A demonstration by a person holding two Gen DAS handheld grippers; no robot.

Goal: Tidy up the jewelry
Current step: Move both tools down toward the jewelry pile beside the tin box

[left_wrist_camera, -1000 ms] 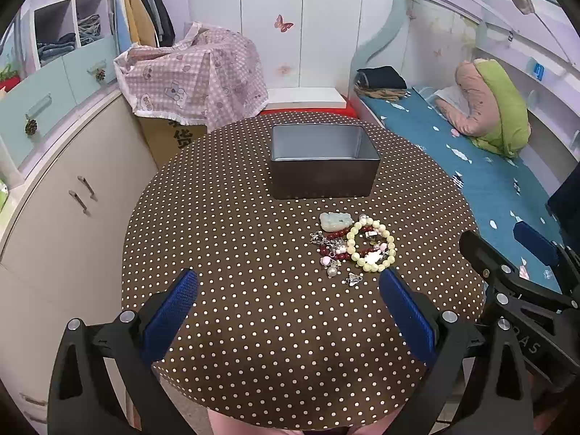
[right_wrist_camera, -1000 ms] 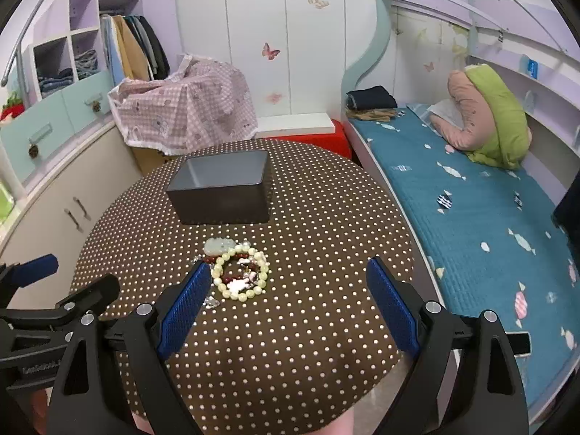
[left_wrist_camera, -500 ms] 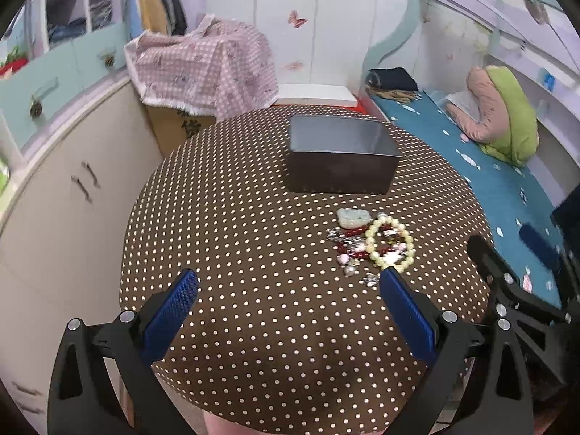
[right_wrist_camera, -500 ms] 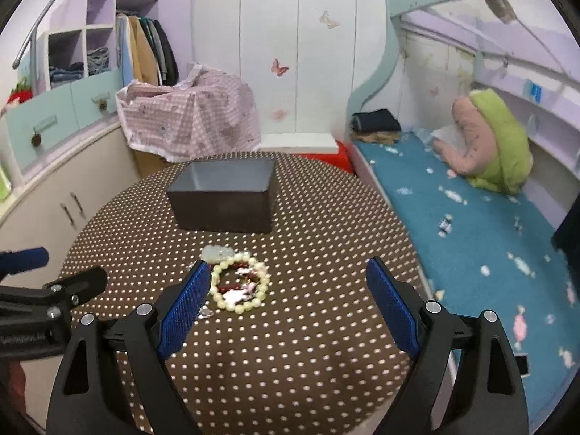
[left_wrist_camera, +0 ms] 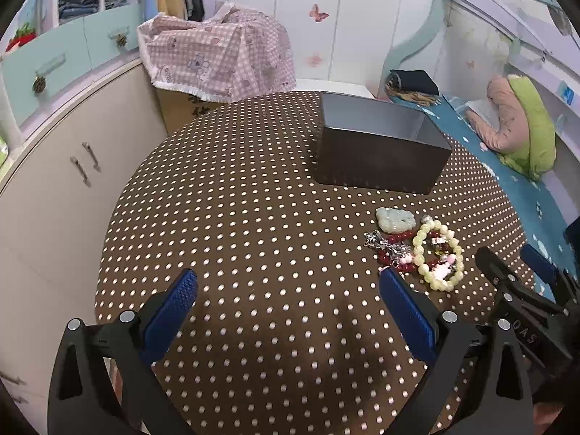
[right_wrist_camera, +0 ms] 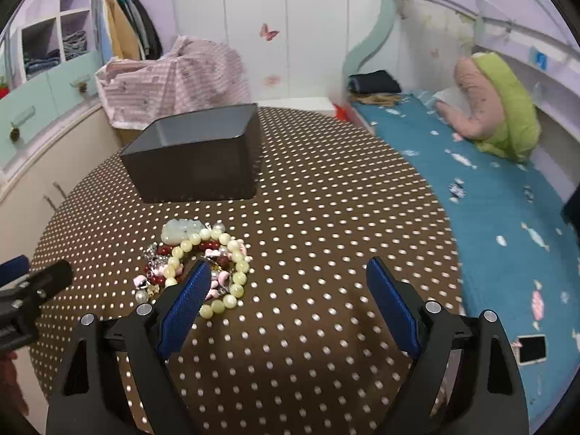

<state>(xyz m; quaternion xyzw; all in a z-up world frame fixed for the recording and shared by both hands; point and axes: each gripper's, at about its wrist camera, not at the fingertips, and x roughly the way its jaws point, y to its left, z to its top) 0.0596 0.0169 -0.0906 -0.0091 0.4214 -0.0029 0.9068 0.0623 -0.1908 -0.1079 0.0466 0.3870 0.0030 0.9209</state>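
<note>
Jewelry: heap lying loose on the polka-dot table, just in front of the dark box and apart from it, nothing yet sorted.
Pieces: pale bead bracelet on top, tangled with red beads, a pale green carved pendant and small silver charms (too knotted to count).
Box: open-topped, its inside not shown; probably the destination, hence its place close behind the heap.
Left claw: pads wide apart, holding nothing, over bare cloth left of the heap.
Right claw: also spread and empty, its left pad overlapping the bracelet in view; contact cannot be told.
Likely reason: spread to straddle one piece.
</note>
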